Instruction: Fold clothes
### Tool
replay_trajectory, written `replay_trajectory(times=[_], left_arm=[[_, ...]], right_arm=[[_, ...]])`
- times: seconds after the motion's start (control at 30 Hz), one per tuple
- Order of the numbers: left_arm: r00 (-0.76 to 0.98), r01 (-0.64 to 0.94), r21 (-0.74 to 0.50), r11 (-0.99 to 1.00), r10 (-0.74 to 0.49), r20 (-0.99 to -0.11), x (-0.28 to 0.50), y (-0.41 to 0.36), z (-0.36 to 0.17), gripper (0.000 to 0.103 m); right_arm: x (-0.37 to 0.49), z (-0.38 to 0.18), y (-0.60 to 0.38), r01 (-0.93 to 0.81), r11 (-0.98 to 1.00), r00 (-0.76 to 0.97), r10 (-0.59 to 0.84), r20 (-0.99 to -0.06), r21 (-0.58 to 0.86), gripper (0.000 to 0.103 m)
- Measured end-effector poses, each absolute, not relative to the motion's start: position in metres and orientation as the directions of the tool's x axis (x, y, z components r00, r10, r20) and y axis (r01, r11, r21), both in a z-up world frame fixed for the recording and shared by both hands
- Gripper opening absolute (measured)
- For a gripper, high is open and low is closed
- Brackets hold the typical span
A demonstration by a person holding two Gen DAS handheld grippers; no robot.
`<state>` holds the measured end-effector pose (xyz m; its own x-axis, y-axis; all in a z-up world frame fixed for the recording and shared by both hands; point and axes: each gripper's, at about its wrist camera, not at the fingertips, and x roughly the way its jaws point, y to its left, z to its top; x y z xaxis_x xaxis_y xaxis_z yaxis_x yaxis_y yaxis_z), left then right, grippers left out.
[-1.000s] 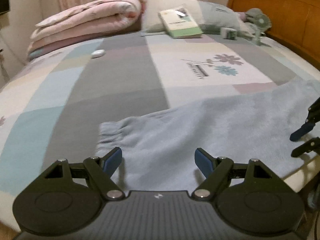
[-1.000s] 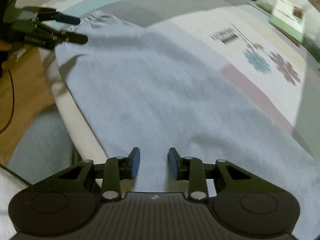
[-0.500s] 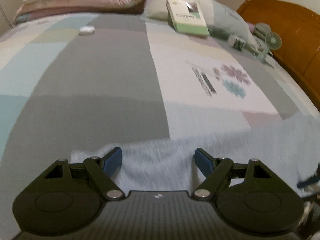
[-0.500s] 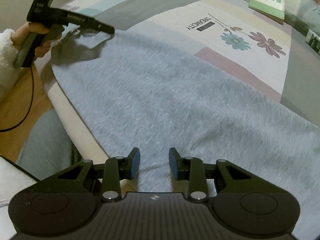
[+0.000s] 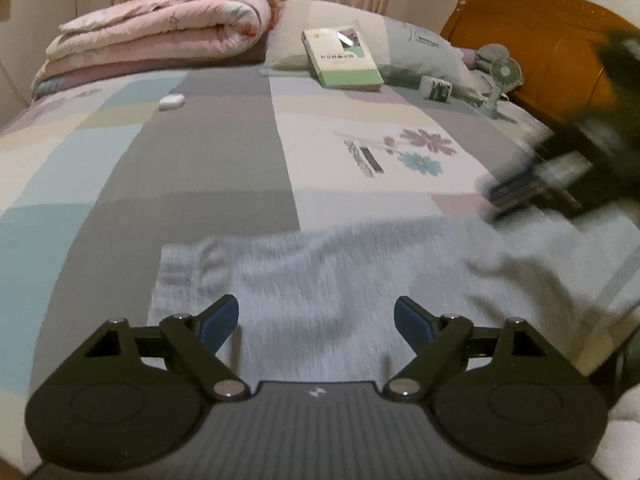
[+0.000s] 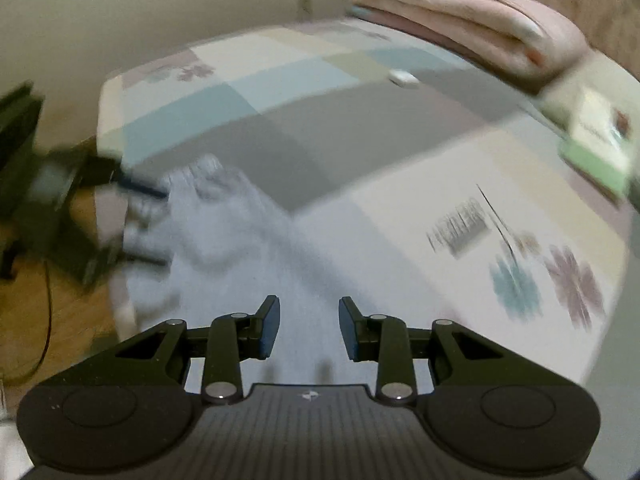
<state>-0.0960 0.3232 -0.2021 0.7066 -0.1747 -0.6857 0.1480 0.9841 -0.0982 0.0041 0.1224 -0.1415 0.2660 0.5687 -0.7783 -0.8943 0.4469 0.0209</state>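
A light blue fuzzy garment (image 5: 320, 272) lies flat along the near edge of the bed, its ribbed cuff end at the left. My left gripper (image 5: 316, 308) hovers just over that end; its jaws are opening and nothing is pinched between them. In the right wrist view the same garment (image 6: 248, 240) stretches away towards the left gripper (image 6: 156, 226), which is blurred at the cuff. My right gripper (image 6: 309, 308) hangs above the cloth with a narrow gap between its pads and nothing in it. It shows as a dark blur (image 5: 516, 196) in the left wrist view.
A patchwork bedsheet (image 5: 200, 168) covers the bed. At the far end lie a folded pink quilt (image 5: 160, 36), a pillow with a green book (image 5: 344, 60), a small white object (image 5: 172, 101) and a hand fan (image 5: 504, 72). A wooden headboard (image 5: 552, 40) stands at the right. Wooden floor (image 6: 60, 312) lies beyond the bed edge.
The left gripper went forward over the cuff and came back, its jaws a little wider. The right gripper rose and swung; it now appears blurred higher in the left wrist view.
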Motion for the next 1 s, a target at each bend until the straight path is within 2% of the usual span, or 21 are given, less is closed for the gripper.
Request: replay_trajectory(times=[0.23, 0.4, 0.47, 0.5, 0.6, 0.77, 0.93, 1.0], left_arm=[[0.678, 0.103, -0.164, 0.981, -0.19, -0.71, -0.114, 0.332, -0.223, 0.085], [0.662, 0.108, -0.186, 0.977, -0.211, -0.72, -0.121, 0.335, -0.235, 0.086], [0.664, 0.11, -0.195, 0.975, -0.218, -0.715, -0.122, 0.336, -0.236, 0.087], [0.666, 0.111, -0.198, 0.974, -0.221, -0.712, -0.122, 0.337, -0.236, 0.088], [0.666, 0.115, -0.198, 0.973, -0.224, -0.712, -0.12, 0.336, -0.236, 0.089], [0.664, 0.135, -0.185, 0.973, -0.227, -0.712, -0.124, 0.334, -0.232, 0.089], [0.715, 0.168, -0.132, 0.977, -0.213, -0.666, -0.129, 0.341, -0.205, 0.089], [0.736, 0.172, -0.105, 0.979, -0.199, -0.648, -0.122, 0.345, -0.197, 0.09]], right_arm=[[0.035, -0.176, 0.232, -0.953, 0.304, 0.18, 0.587, -0.789, 0.009, 0.031], [0.035, -0.208, 0.257, -0.963, 0.268, 0.159, 0.547, -0.822, -0.008, 0.029], [0.027, -0.212, 0.256, -0.967, 0.251, 0.182, 0.55, -0.815, -0.046, 0.018], [0.024, -0.211, 0.255, -0.97, 0.236, 0.183, 0.551, -0.815, -0.058, 0.002], [0.02, -0.205, 0.259, -0.964, 0.231, 0.24, 0.559, -0.793, -0.128, 0.002], [0.033, -0.197, 0.262, -0.958, 0.277, 0.226, 0.556, -0.799, -0.079, 0.006], [0.021, -0.173, 0.214, -0.957, 0.285, 0.209, 0.575, -0.791, -0.046, 0.022], [0.011, -0.173, 0.197, -0.961, 0.276, 0.18, 0.557, -0.811, -0.024, 0.026]])
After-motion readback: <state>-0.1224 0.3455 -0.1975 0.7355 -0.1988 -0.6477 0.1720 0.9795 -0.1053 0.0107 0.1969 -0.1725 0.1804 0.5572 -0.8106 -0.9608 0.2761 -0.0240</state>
